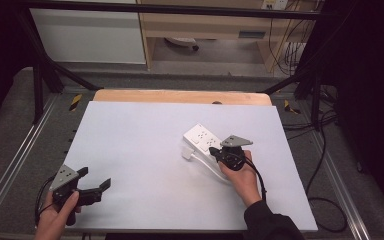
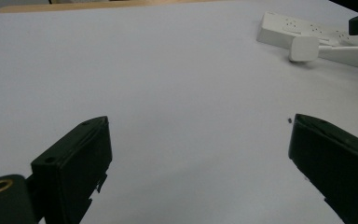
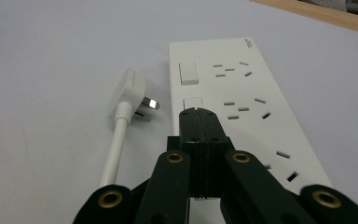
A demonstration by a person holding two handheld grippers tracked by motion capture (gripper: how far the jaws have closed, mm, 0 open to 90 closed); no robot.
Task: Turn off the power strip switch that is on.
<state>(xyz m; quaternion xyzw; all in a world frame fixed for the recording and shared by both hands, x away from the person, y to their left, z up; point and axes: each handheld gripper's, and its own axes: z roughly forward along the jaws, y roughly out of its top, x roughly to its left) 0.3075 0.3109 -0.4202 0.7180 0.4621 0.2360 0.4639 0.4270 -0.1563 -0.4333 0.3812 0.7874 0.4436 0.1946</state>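
Right gripper [image 3: 199,116] pressed together, tip on white power strip [image 3: 242,93]; plug [image 3: 129,95] lay at its 9 o'clock. Left gripper [image 1: 94,181] spread wide over bare table [image 1: 145,150].

Closed tool [image 3: 198,114] tips over white power strip [image 3: 247,107], white plug [image 3: 130,95] beside it

high: overhead, facing forward-down | gripper views: low, close | shared: power strip [image 1: 205,138]
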